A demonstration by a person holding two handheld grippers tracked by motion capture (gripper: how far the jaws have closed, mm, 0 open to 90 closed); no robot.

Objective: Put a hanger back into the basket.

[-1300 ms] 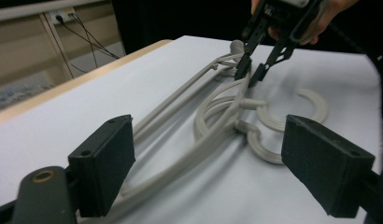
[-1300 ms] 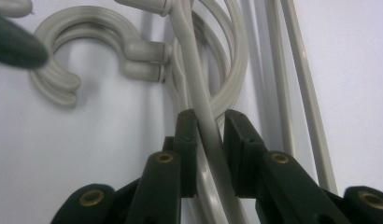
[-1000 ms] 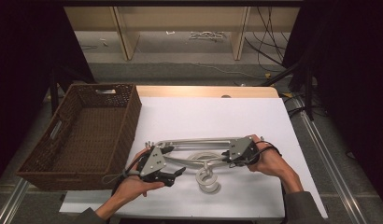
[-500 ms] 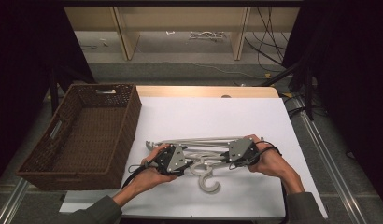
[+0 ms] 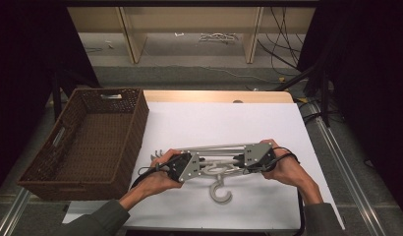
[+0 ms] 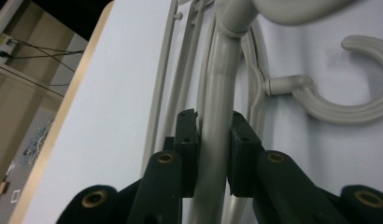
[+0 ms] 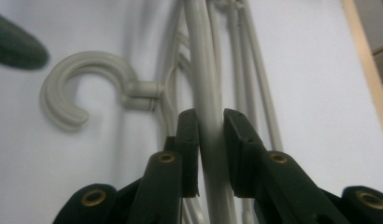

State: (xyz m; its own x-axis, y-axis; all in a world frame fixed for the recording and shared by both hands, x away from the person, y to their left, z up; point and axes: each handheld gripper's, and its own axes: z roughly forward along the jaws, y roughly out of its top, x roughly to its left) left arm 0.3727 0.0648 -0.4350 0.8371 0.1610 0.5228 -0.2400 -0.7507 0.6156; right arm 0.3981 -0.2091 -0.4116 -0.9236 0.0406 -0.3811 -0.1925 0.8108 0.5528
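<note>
Grey plastic hangers [image 5: 216, 169] gripped at both ends
left gripper [image 6: 213, 154] just clamped onto one bar, right gripper [image 7: 210, 149] pinching it too, stack low on the white table [image 5: 229, 123], near the wicker basket [image 5: 86, 142]

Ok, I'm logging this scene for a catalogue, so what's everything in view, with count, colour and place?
hangers: a stack, exact count unclear, pale grey, on the table near its front edge, hooks toward the person
basket: one, dark brown wicker, at the table's left side
table: one, white top with a wooden far edge
shelving: light wood, on the floor beyond the table
cables: several, black, on the floor at far right
left gripper: one, black jaws, closed on a hanger bar
right gripper: one, black jaws, closed on a hanger bar
hands: two, each holding a gripper
</note>
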